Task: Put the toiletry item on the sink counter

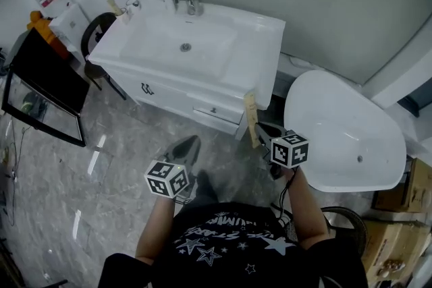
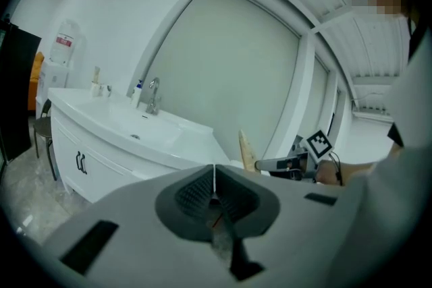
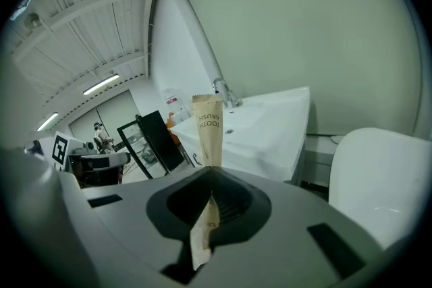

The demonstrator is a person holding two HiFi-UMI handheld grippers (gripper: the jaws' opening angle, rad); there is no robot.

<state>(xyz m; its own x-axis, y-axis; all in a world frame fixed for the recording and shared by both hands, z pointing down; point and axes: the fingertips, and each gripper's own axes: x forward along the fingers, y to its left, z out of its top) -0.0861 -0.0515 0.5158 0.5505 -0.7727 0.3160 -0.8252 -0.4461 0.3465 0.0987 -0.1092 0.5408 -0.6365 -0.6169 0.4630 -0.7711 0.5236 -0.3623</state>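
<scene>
Room: a bathroom set with a grey marbled floor point(image 1: 101, 165). A white vanity sink point(image 1: 260, 44) stands against the pale wall.
Right jaws: the right gripper point(image 3: 209, 177) has its jaws clenched on the lower end of a flat tan paper toothbrush packet point(image 3: 207, 128), which stands up out of them.
Left jaws: the left gripper point(image 2: 214, 191) has its jaws pressed together with nothing between them.
Toiletry item: in the air just off the vanity's front right corner, not yet over its tabletop.
Tabletop: the flat ledge right of the basin looks bare. A chrome faucet point(image 1: 187, 0) sits at the back rim.
Step in hand: carrying the packet to the vanity.
Doing it well: I would raise the packet clear of the vanity's front edge and tip it flat over the right ledge. It should be let go only once it rests there, away from the basin's slope.
</scene>
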